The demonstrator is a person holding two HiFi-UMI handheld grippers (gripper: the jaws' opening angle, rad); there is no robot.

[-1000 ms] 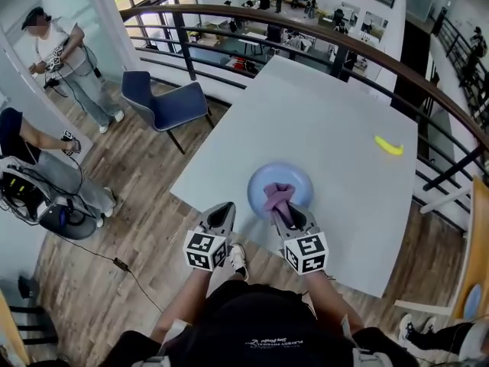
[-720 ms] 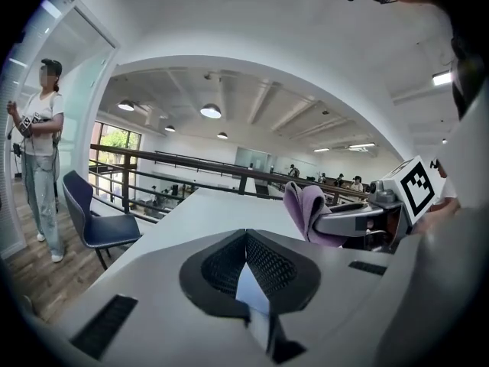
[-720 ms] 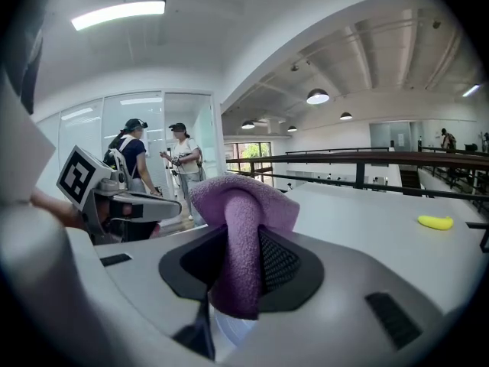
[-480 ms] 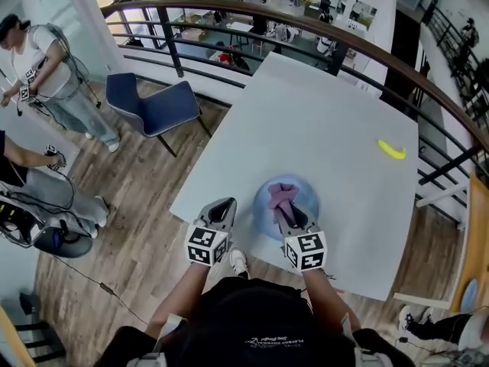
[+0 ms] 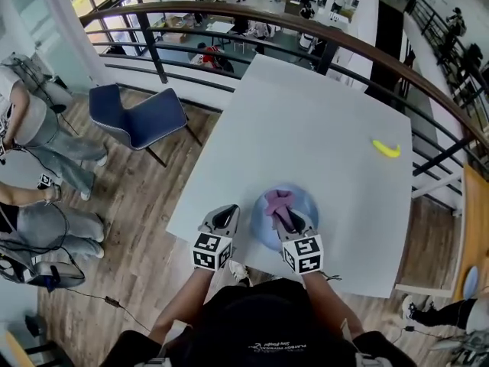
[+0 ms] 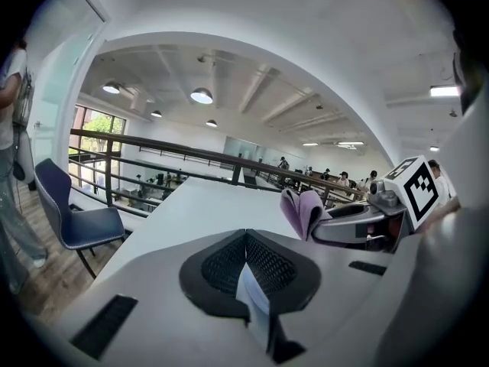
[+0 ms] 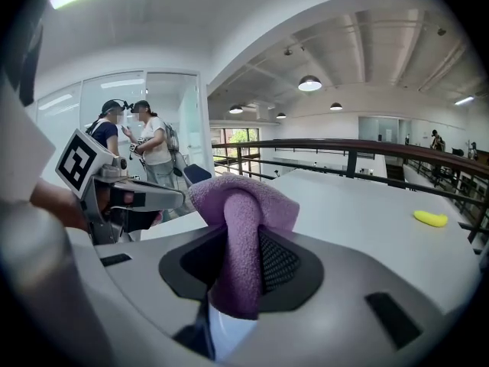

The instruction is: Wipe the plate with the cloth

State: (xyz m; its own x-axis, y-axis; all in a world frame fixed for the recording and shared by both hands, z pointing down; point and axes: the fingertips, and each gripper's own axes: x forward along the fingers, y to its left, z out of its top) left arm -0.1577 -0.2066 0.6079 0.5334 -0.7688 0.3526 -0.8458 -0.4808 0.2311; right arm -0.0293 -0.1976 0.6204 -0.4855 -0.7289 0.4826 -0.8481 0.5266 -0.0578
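Observation:
A light blue plate (image 5: 307, 205) sits near the front edge of the pale grey table (image 5: 321, 121). My right gripper (image 5: 283, 217) is shut on a purple cloth (image 5: 276, 202) and holds it over the plate's middle. In the right gripper view the cloth (image 7: 240, 228) bulges out from between the closed jaws of that gripper (image 7: 238, 272). My left gripper (image 5: 224, 218) is shut and holds nothing, hovering at the table's front edge just left of the plate. In the left gripper view its pads (image 6: 246, 264) meet, and the cloth (image 6: 299, 212) shows at the right.
A yellow banana (image 5: 386, 148) lies on the table's far right side. A blue chair (image 5: 136, 115) stands left of the table. A dark railing (image 5: 306, 23) runs behind the table. People (image 5: 30, 121) stand on the wood floor at the left.
Both grippers have moved forward and a little lower. The cloth now sits farther over the plate's middle. The left gripper has come up to the table's edge.

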